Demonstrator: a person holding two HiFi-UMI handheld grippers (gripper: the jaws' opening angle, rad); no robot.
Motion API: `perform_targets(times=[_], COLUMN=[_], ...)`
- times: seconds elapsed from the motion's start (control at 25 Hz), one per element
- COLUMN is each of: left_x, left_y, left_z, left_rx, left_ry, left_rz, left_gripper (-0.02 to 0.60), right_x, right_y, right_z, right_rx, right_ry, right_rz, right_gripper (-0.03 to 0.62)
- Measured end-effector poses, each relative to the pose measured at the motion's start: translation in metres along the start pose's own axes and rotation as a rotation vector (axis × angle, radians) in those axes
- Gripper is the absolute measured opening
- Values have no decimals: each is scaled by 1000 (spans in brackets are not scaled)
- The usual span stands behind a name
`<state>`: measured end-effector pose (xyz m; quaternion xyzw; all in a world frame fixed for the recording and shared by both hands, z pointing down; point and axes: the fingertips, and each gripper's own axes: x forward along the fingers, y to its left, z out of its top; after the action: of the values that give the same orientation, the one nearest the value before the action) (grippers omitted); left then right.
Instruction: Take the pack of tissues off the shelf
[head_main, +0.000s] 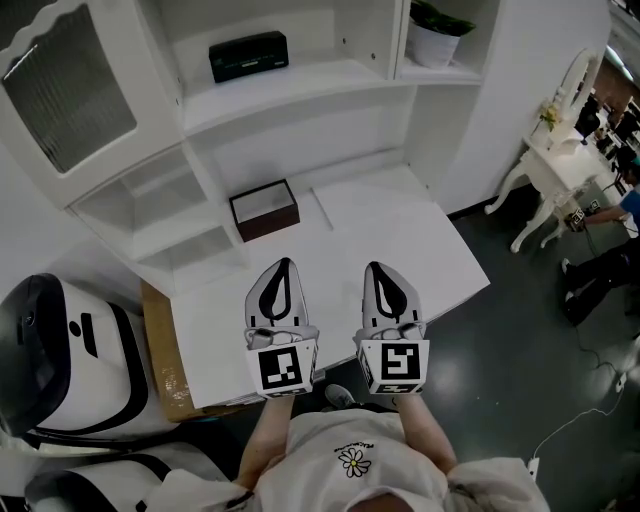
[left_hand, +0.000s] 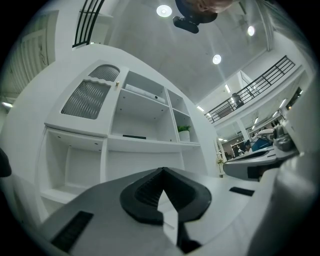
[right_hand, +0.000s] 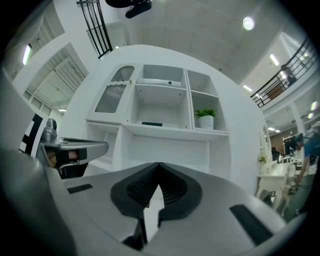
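The pack of tissues is a dark green block lying on a middle shelf of the white shelf unit. It shows small and far in the left gripper view and the right gripper view. My left gripper and right gripper hover side by side over the white counter, well short of the shelf. Both are shut with nothing between their jaws, tips touching. Each points at the shelf unit.
A dark brown open box sits on the counter ahead of the left gripper. A potted plant stands in the right shelf bay. A white-and-black machine and cardboard box are at lower left; a white dressing table at right.
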<state>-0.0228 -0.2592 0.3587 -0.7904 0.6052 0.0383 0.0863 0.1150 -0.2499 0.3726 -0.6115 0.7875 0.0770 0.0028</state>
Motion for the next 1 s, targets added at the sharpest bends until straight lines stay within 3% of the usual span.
perform_targets(times=[0.68, 1.0], left_x=[11, 13], left_y=[9, 20], left_z=[7, 9], left_rx=[12, 16], left_ry=[-3, -14], left_rz=[41, 68], left_gripper=[-2, -2], right_x=[12, 22], right_y=[-14, -18], right_z=[6, 16], right_rx=[36, 39], right_ry=[-57, -72], right_rz=[19, 72], right_gripper=[3, 22])
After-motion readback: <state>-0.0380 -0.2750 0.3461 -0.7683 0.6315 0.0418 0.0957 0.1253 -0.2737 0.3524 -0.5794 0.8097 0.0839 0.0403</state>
